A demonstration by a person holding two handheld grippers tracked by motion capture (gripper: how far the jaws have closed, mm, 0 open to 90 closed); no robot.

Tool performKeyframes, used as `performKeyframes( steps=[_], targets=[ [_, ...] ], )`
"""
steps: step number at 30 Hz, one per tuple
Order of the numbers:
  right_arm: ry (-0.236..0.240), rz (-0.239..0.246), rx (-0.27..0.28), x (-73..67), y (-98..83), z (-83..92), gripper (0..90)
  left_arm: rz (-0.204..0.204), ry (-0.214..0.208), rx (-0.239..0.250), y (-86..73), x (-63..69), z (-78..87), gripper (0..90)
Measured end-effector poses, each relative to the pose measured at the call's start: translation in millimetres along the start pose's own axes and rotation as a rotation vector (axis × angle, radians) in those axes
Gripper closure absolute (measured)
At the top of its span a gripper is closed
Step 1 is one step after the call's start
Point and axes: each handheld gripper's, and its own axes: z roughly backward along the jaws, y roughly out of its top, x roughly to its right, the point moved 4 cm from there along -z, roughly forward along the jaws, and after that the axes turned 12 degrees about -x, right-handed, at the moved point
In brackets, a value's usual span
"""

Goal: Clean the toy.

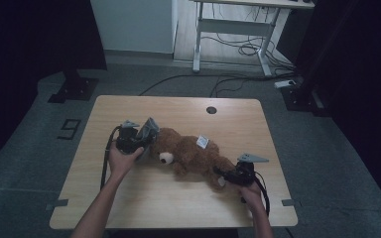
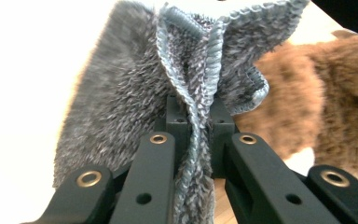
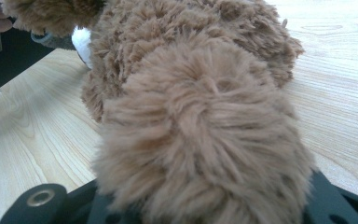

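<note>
Two tools on brown teddy bear (image 1: 193, 156), grey cloth (image 1: 148, 128) at its head, wooden table (image 1: 154, 198)

I'm standing in what is looking like a lab or recording studio: black curtains (image 1: 34, 34) are hanging at both sides, cables (image 1: 238, 47) are trailing under a bare desk frame (image 1: 238, 27) at upper right, grey carpet (image 1: 25, 163) is carrying a taped "9" (image 1: 70, 129) left of the table (image 1: 178, 208).

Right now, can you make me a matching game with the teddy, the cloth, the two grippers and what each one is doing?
Things:
1. teddy bear
2. grey cloth
3. left gripper
4. right gripper

States:
A. shut on the bear's leg
B. lying on the wooden table
C. pinched and bunched between jaws
D. shut on the cloth beside the bear's head

Pairs: 1-B, 2-C, 3-D, 4-A
</note>
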Motion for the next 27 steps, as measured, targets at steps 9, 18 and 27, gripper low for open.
performKeyframes(
  steps=[9,18,27],
  targets=[
    [0.001,-0.009,0.000,0.2,-0.6,-0.3,60.5,-0.138,-0.122,0.099,34.5,70.0,23.5,83.2],
    [0.009,-0.011,0.006,1.0,-1.0,-0.8,60.5,-0.323,-0.226,0.078,73.8,172.6,1.5,82.9],
    [0.020,-0.021,0.006,3.6,-2.0,-0.5,60.4,-0.324,-0.202,-0.130,33.8,186.6,-74.5,82.5]
  ],
)
